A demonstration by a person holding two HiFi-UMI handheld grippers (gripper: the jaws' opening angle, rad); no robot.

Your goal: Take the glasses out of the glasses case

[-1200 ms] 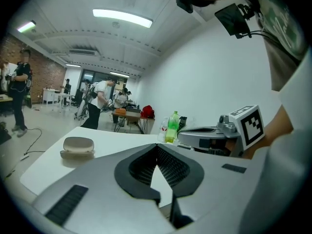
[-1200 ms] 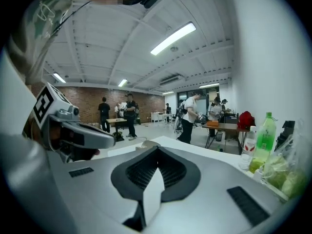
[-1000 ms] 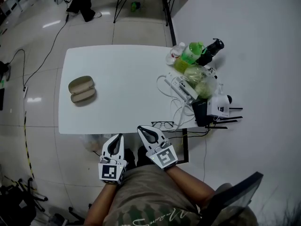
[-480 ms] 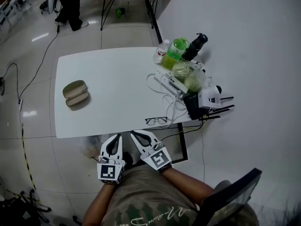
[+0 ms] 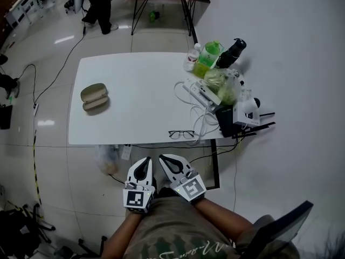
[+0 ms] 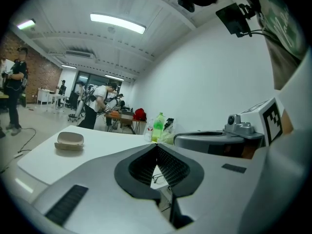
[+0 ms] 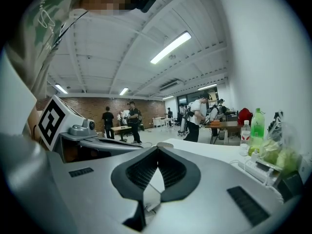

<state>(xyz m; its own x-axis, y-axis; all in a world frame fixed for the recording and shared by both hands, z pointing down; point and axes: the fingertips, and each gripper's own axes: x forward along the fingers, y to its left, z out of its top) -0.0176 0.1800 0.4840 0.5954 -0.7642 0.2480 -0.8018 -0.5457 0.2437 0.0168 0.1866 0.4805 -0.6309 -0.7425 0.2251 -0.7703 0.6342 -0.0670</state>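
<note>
Drawn back, right hand-held gripper (image 5: pixel 164 158) hovers; glasses (image 5: pixel 181 134) lie just ahead.

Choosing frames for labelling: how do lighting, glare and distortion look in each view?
Head view: sharp, edges slightly bowed, glare patches on the floor, glasses case throws a soft shadow on the table. Left gripper view: heavy fisheye, black corners, ceiling light blown out. Right gripper view: same fisheye, mosaic patch at top.

white tools (image 5: pixel 145 161) (image 5: pixel 164 157) with marker cubes (image 5: pixel 137 199) (image 5: pixel 191 189), seemingly olive shirt (image 5: pixel 178 237).
</note>
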